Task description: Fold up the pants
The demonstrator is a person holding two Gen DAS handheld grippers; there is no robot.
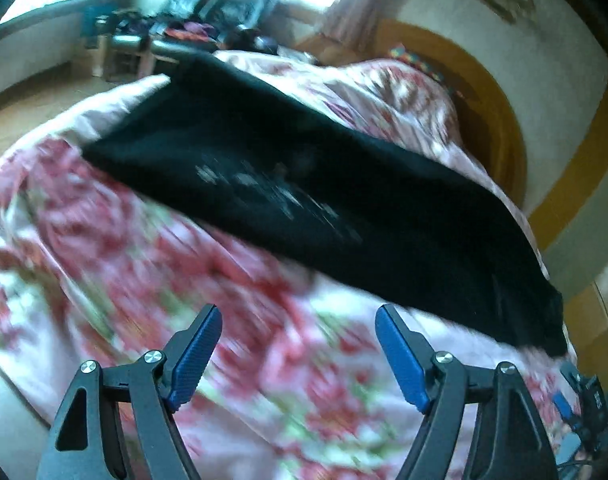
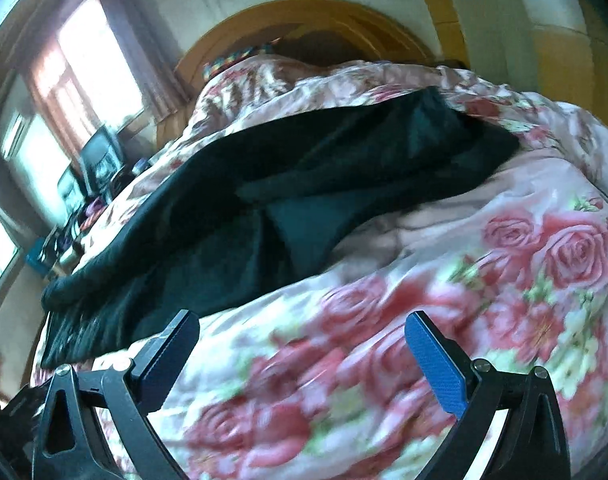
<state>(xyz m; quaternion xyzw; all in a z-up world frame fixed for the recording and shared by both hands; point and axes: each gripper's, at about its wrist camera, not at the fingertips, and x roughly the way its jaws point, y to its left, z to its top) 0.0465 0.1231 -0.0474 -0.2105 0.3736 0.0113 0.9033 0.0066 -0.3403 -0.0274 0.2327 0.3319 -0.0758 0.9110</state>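
Black pants (image 1: 311, 184) lie stretched flat across a bed with a pink rose-print quilt (image 1: 144, 264). My left gripper (image 1: 300, 316) is open and empty, above the quilt just short of the pants' near edge. In the right wrist view the pants (image 2: 232, 216) run from lower left to upper right, with a fold near the middle. My right gripper (image 2: 304, 322) is open and empty over the quilt (image 2: 463, 280), its left finger close to the pants' near end. The right gripper's body shows at the lower right of the left wrist view (image 1: 583, 404).
A curved wooden headboard (image 2: 304, 20) stands behind the bed. A cluttered bench with chairs (image 1: 184, 36) sits by the windows (image 2: 84, 56) past the far side of the bed. Wooden floor (image 1: 32, 104) lies beyond the bed's far edge.
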